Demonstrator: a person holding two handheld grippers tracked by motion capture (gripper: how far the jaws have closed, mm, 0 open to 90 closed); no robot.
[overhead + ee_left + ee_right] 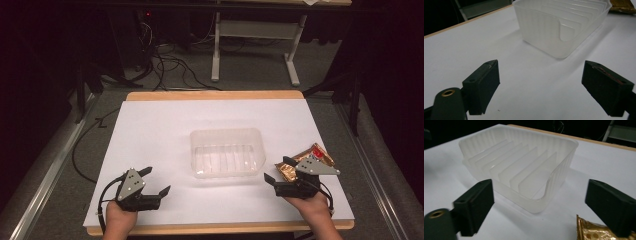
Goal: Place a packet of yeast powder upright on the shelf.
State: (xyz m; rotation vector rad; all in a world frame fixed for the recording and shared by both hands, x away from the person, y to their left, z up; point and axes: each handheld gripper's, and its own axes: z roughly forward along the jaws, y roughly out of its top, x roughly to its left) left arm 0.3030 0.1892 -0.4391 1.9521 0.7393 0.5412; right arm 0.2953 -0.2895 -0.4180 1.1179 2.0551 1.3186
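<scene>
Poised at the start of a pickup, right gripper [280,169] jaws wide and empty just beside the gold snack packet [305,162] right of the ribbed clear plastic tray [227,152], left gripper [156,180] likewise wide; next, close on the packet.

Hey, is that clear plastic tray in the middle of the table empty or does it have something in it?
Empty. The clear tray shows only its own moulded dividers inside, and the gold wrapper lies outside it.

I see a wood-edged table under a white sheet [150,130], bearing a clear ribbed plastic tray [227,152] and a gold foil packet [306,161].
</scene>
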